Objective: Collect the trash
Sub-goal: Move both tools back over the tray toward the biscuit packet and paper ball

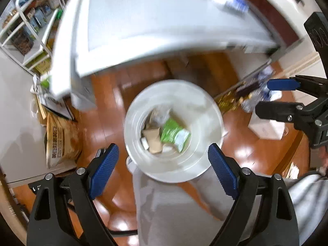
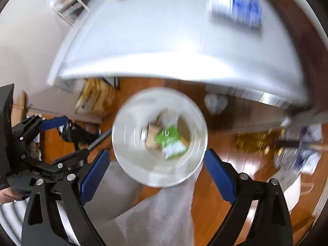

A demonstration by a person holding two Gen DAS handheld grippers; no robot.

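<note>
My left gripper (image 1: 163, 169) and right gripper (image 2: 156, 172), jaws spread wide and empty, hang above my grey trouser legs (image 1: 174, 209). Below, on the wooden floor (image 1: 252, 155), a white bin (image 1: 207, 110) holds a green wrapper (image 1: 174, 132) and a brown paper scrap (image 1: 152, 138). Beyond: the white desk's (image 1: 164, 20) near edge.

Below me the floor (image 1: 254, 155) is glossy orange-brown wood. A white desk (image 1: 164, 24) fills the upper view, with a blurred blue-and-white package (image 2: 237, 8) lying on it. A tan printed paper bag (image 1: 61, 141) leans by the wall, and a white wire shelf rack (image 1: 26, 26) holds assorted goods at far left.
</note>
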